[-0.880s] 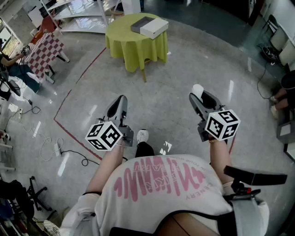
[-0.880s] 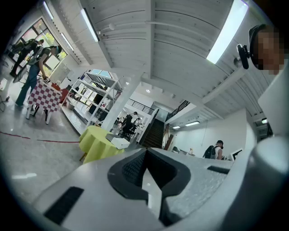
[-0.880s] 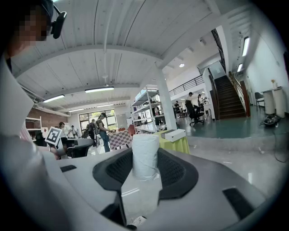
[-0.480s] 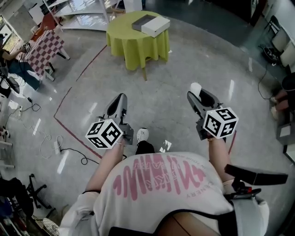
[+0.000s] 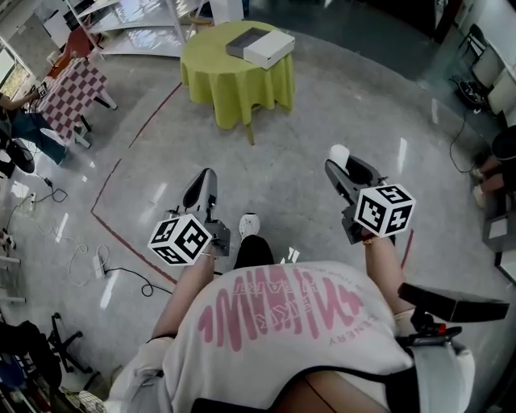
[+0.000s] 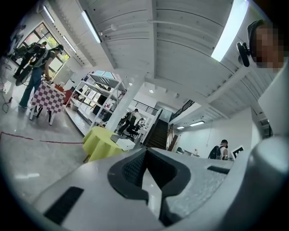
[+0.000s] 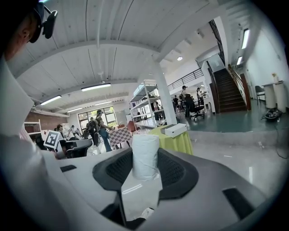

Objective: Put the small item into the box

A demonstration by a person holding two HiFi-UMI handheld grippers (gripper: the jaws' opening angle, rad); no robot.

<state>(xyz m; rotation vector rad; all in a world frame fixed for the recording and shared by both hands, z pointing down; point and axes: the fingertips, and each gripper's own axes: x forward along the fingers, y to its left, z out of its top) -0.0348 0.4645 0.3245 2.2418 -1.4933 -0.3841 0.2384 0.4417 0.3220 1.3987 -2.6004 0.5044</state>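
Observation:
A white box [image 5: 260, 46] with a grey lid part lies on a round table under a yellow-green cloth [image 5: 235, 79], far ahead across the floor; it also shows as the box [image 7: 175, 130] in the right gripper view. My right gripper [image 5: 342, 164] is shut on a small white cylinder [image 7: 145, 155], which stands out past the jaw tips [image 5: 341, 155]. My left gripper [image 5: 203, 184] is held level at the left with its jaws together and nothing between them; the yellow table [image 6: 102, 142] lies ahead of it.
A checkered table [image 5: 72, 87] and seated people stand at the far left. White shelving [image 5: 137, 20] runs behind the yellow table. A red line [image 5: 121, 161] marks the polished floor, and cables [image 5: 97, 262] trail at the left. My own shoe [image 5: 249, 225] shows between the grippers.
The view has crept forward a little; both grippers keep their pose and the white cylinder stays in the right jaws.

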